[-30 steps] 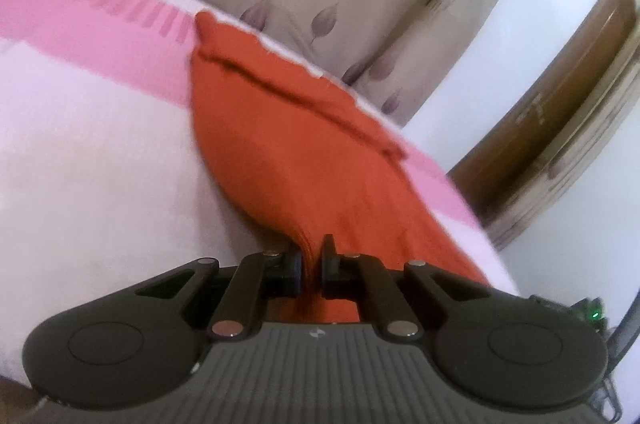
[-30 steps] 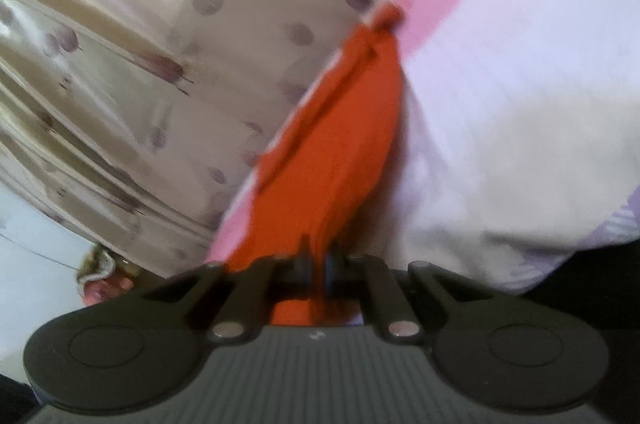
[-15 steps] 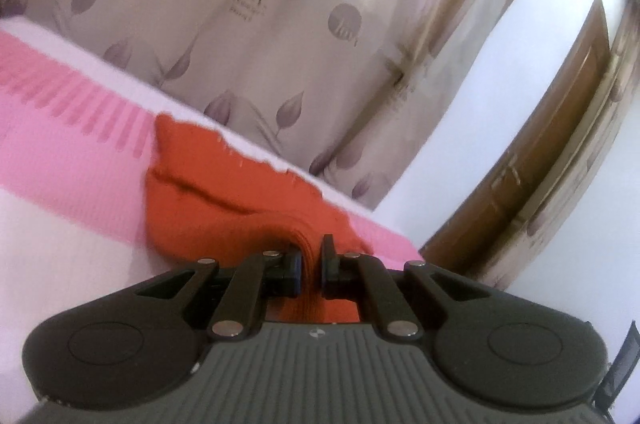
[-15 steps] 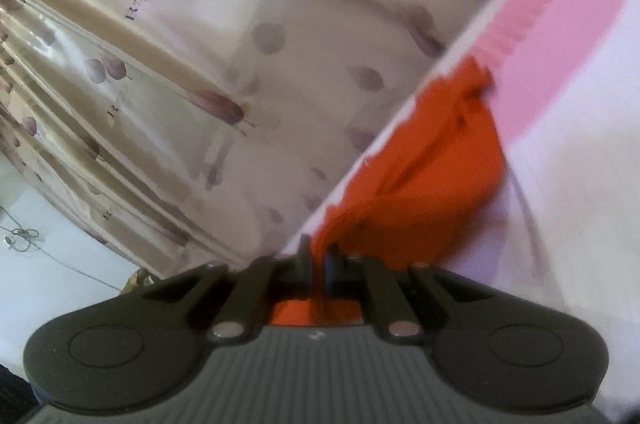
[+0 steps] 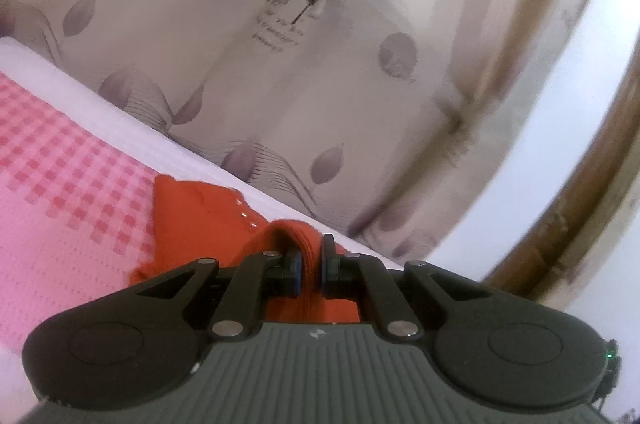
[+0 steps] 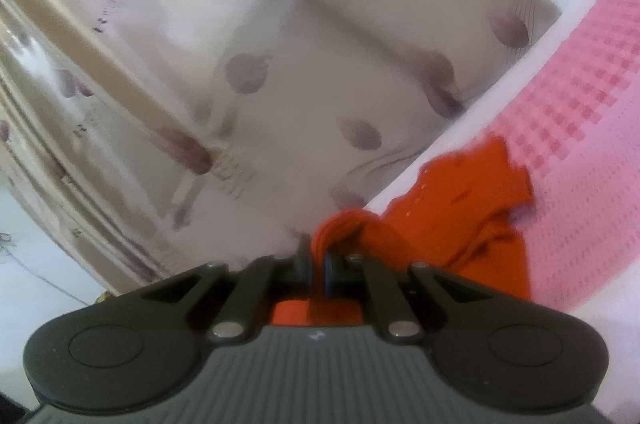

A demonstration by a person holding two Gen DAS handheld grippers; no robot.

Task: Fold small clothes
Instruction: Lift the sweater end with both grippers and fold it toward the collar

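Left gripper and right gripper both clamp the orange garment (bunched edge), likely carrying it toward 12 o'clock to fold over itself on the pink bedspread.

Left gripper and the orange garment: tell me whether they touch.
Touching. The left wrist view shows the left gripper with its fingers clamped on a bunched fold of the orange garment.

Your left gripper is clamped on a bunched fold of the orange garment, which trails onto the pink checked bedspread; leaf-print curtain behind.
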